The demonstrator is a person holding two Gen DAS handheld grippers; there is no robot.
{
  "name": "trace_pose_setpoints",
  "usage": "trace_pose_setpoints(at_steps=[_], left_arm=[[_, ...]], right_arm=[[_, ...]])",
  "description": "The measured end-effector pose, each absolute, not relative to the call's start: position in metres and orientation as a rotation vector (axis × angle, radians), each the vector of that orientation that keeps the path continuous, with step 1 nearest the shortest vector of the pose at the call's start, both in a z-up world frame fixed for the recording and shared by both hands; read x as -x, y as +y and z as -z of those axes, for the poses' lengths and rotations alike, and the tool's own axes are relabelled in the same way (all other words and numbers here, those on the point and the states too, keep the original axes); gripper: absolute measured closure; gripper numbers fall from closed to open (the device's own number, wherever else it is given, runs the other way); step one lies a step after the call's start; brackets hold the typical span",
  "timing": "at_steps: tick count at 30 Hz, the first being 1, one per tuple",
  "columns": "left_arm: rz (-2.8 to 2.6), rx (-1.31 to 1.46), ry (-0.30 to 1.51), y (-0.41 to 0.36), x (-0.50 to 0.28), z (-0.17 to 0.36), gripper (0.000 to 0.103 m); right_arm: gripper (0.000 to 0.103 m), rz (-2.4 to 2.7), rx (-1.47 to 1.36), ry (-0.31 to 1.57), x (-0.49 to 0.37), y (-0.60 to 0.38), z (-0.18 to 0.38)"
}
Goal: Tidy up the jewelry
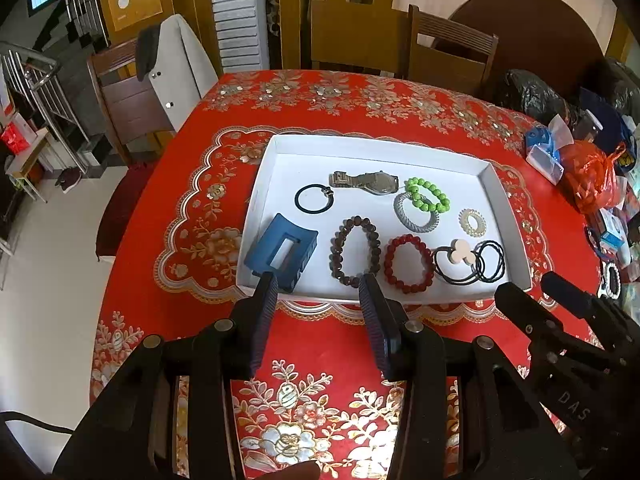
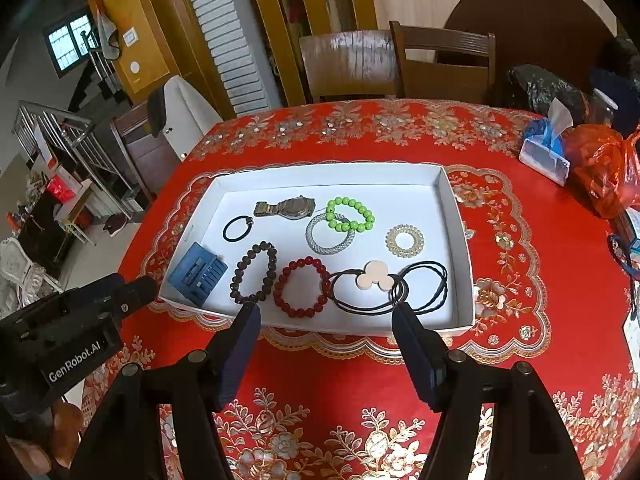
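From the left wrist view, the left tool (image 1: 322, 284) hangs just short of the near rim of the white tray (image 1: 508, 196), its jaws spread wide and holding nothing. The tray sits mid-surface on the red floral cloth (image 1: 320, 344) and already carries everything that looks like jewelry: a blue hair claw (image 1: 280, 256) at the near left, a dark bead bracelet (image 1: 354, 252), a red bead bracelet (image 1: 408, 264), black hair ties with a cream charm (image 1: 468, 262) at the near right, and farther back a black ring tie (image 1: 314, 198), a wristwatch (image 1: 366, 182), a green bead bracelet (image 1: 428, 194) overlapping a silver bangle (image 1: 414, 214), and a pale coil tie (image 1: 472, 222). The right tool (image 1: 532, 284) shows at the right edge.

From the right wrist view, the right tool (image 2: 324, 308) also hovers at the tray's (image 2: 460, 240) near edge, jaws wide and empty, roughly in line with the red bracelet (image 2: 302, 286). The left tool (image 2: 132, 282) appears at the left.

Judging by this, gathering seems largely done; nothing loose lies on the cloth nearby. What may remain is separating the overlapped pieces, or a final check.
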State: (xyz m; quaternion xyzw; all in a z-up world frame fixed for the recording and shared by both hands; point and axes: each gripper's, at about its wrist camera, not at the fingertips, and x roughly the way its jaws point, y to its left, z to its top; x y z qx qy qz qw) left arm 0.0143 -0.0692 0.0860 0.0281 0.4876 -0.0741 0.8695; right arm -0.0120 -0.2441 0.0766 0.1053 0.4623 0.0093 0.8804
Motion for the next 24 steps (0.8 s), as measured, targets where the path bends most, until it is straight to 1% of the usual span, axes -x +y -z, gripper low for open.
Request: trace_pose_setpoints(at_steps=[24], left_arm=[[0.148, -0.062, 1.024, -0.0707, -0.0165, -0.0825, 0.061]], right_arm=[[0.036, -0.029, -0.221, 0.987, 0.0034, -0.2452, -0.0715]])
